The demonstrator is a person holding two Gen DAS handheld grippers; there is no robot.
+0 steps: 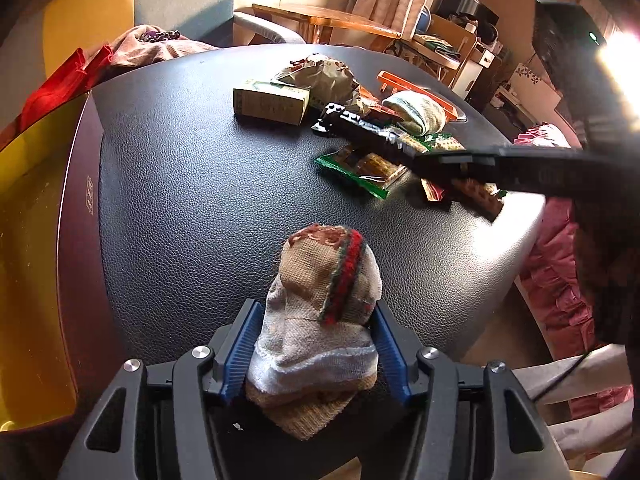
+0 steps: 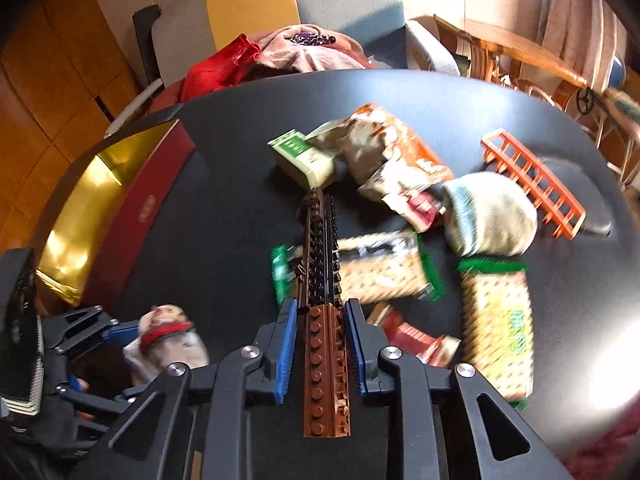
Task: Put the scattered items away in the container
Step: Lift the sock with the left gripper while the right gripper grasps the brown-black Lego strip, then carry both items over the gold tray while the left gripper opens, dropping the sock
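Observation:
A rolled beige sock (image 1: pixel 320 276) with a red and green stripe sits between the blue pads of my left gripper (image 1: pixel 316 312), which is shut on it above the black table. The container, a dark red box (image 1: pixel 80 200) with a gold inside, lies to the left. In the right wrist view my right gripper (image 2: pixel 322 308) is shut on a long brown and black brick bar (image 2: pixel 326 360) that points out over the pile. The same bar (image 1: pixel 360 124) enters the left wrist view from the right. The sock (image 2: pixel 168 332) and red box (image 2: pixel 136 208) show at lower left.
Scattered on the table are two green cracker packs (image 2: pixel 384 268) (image 2: pixel 500 320), a pale rolled sock (image 2: pixel 488 216), an orange plastic rack (image 2: pixel 532 184), a crumpled snack bag (image 2: pixel 384 148), a small green box (image 2: pixel 304 156) and a red packet (image 2: pixel 412 340). Clothes (image 2: pixel 296 52) are heaped behind.

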